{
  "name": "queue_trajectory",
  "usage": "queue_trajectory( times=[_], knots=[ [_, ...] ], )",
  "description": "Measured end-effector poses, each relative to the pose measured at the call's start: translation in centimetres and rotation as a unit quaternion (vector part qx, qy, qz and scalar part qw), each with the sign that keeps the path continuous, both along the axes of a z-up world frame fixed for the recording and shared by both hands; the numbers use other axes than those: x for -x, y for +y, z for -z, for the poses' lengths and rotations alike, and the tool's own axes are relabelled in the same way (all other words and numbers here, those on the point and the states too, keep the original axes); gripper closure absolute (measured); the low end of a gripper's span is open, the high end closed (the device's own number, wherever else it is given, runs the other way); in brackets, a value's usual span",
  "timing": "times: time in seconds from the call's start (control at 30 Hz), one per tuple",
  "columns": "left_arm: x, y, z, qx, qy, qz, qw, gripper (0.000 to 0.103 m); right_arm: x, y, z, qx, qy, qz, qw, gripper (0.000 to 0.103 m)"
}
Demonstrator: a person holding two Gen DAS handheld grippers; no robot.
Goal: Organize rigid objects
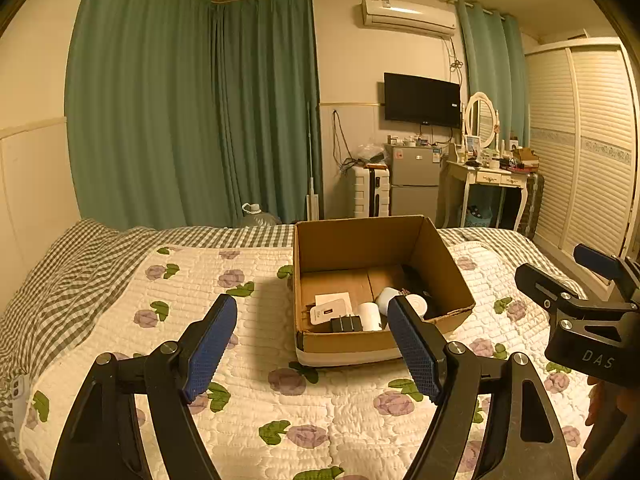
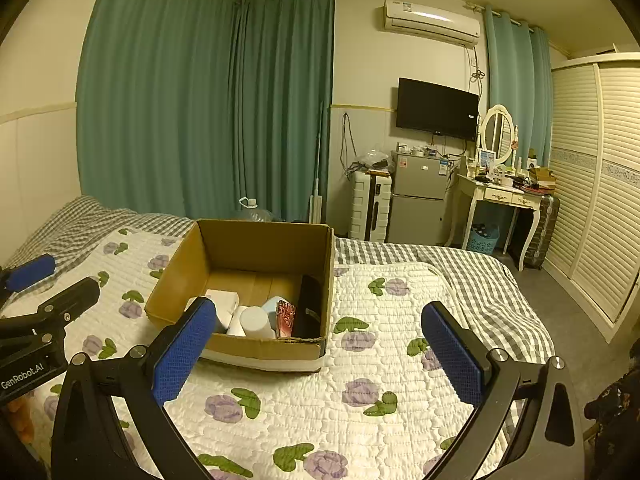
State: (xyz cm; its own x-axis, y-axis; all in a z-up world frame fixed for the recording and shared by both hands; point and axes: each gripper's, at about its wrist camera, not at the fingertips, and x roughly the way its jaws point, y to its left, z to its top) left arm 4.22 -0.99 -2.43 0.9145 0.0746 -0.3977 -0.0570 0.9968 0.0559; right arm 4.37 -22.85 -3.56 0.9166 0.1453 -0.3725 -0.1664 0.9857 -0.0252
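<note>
An open cardboard box stands on the flowered quilt; it also shows in the right wrist view. Inside lie a white charger, a black plug adapter, white cylinders, a red patterned item, a light blue item and a black object. My left gripper is open and empty, held above the quilt in front of the box. My right gripper is open and empty, in front of the box and to its right.
The flowered quilt covers a bed with a checked sheet. A phone lies at the bed's left edge. Beyond the bed stand a suitcase, a small fridge, a dressing table and a wardrobe.
</note>
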Motion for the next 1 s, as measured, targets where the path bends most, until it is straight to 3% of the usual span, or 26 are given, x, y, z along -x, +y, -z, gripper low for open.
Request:
queue_trajectory(
  times=[1.0],
  knots=[
    [0.07, 0.09, 0.11, 0.005, 0.001, 0.000, 1.0000, 0.022, -0.06, 0.24, 0.28, 0.003, 0.009, 0.004, 1.000, 0.000]
  ],
)
